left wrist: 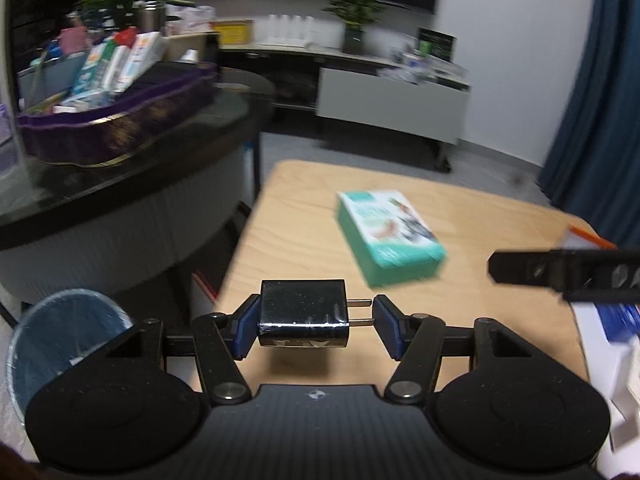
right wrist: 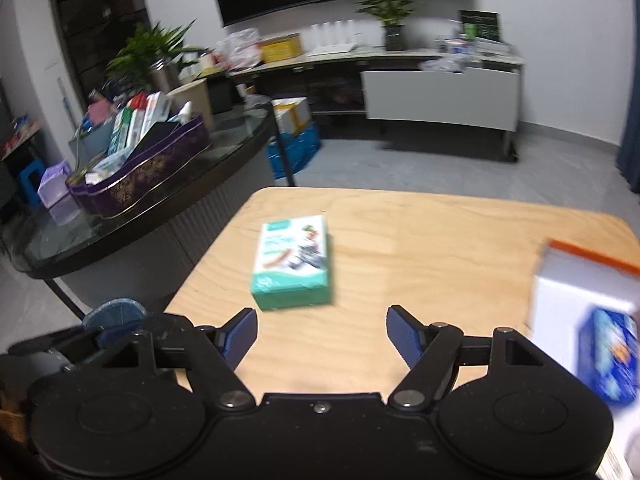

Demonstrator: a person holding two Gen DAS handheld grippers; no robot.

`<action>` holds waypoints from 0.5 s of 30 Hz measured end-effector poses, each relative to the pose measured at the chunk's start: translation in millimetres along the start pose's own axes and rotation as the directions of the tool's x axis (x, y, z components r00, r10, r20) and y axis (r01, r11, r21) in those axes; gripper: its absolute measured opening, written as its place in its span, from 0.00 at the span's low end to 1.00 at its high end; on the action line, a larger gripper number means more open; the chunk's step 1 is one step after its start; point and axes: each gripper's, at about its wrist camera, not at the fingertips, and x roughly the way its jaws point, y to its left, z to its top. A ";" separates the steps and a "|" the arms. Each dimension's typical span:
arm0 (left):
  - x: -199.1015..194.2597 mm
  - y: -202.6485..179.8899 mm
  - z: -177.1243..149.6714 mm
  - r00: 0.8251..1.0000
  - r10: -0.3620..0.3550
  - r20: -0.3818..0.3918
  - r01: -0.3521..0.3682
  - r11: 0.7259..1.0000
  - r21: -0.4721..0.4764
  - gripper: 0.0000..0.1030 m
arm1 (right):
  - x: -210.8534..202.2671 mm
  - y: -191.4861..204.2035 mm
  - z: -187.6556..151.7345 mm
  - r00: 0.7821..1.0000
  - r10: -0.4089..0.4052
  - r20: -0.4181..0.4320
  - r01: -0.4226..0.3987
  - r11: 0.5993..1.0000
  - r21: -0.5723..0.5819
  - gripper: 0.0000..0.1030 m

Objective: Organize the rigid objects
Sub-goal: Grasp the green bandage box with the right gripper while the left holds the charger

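Charger (left wrist: 303, 312) sits clamped in your left gripper (left wrist: 316, 326), held clear above the near edge of the wooden table (left wrist: 480, 216). One pad presses its flat back, the other meets the tips of its two prongs. That is a thin hold, so carry it level and without jerks; a twist could let it pivot on the prongs and drop. Your right gripper (right wrist: 322, 336) stands wide with nothing between its pads, low over the table just short of the green box (right wrist: 294, 264), which lies flat near the table's middle. To take that box, I would line the pads up with its two long sides and close squarely.

For a destination, the purple tin (left wrist: 116, 136) on the dark glass table (left wrist: 120, 196) to your left looks the likely place, though that is my guess. It already holds several upright cartons and some flatter packets, crowded at the far end, with room nearer its front wall. A bin (left wrist: 60, 332) with a blue liner stands on the floor below; what it holds is hidden. At the right edge sits a white box (right wrist: 580, 292), too blurred to read.
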 end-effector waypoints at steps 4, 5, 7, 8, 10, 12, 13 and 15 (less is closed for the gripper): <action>2.8 17.7 11.8 1.000 0.022 0.009 -0.022 0.999 -0.048 0.59 | 33.2 11.7 11.2 0.999 0.027 -0.030 -0.027 1.000 -0.011 0.82; 2.4 21.5 12.7 0.999 0.031 0.013 -0.030 0.998 -0.052 0.59 | 41.8 15.5 14.2 0.999 0.021 -0.039 -0.021 1.000 -0.019 0.82; 2.0 27.6 15.2 0.999 0.035 0.020 -0.034 0.997 -0.067 0.59 | 57.3 22.7 19.9 0.999 0.008 -0.052 -0.010 0.999 -0.041 0.82; 2.1 30.3 16.1 0.999 0.036 0.020 -0.035 0.996 -0.077 0.59 | 65.5 26.2 23.0 0.998 -0.003 -0.062 0.000 0.999 -0.053 0.83; 2.1 33.7 17.0 0.999 0.038 0.022 -0.036 0.995 -0.089 0.59 | 81.3 30.1 27.8 0.996 -0.027 -0.081 0.022 0.998 -0.062 0.84; 4.5 37.2 19.5 0.999 0.039 0.024 -0.036 0.995 -0.095 0.59 | 96.8 33.2 32.2 0.993 -0.047 -0.105 0.039 0.997 -0.072 0.84; 4.9 37.7 19.8 0.999 0.037 0.024 -0.034 0.994 -0.100 0.59 | 103.4 34.4 34.1 0.992 -0.062 -0.111 0.053 0.995 -0.081 0.84; 6.4 39.2 21.2 0.999 0.037 0.025 -0.034 0.994 -0.104 0.59 | 113.4 38.5 38.4 0.991 -0.082 -0.102 0.071 0.992 -0.103 0.87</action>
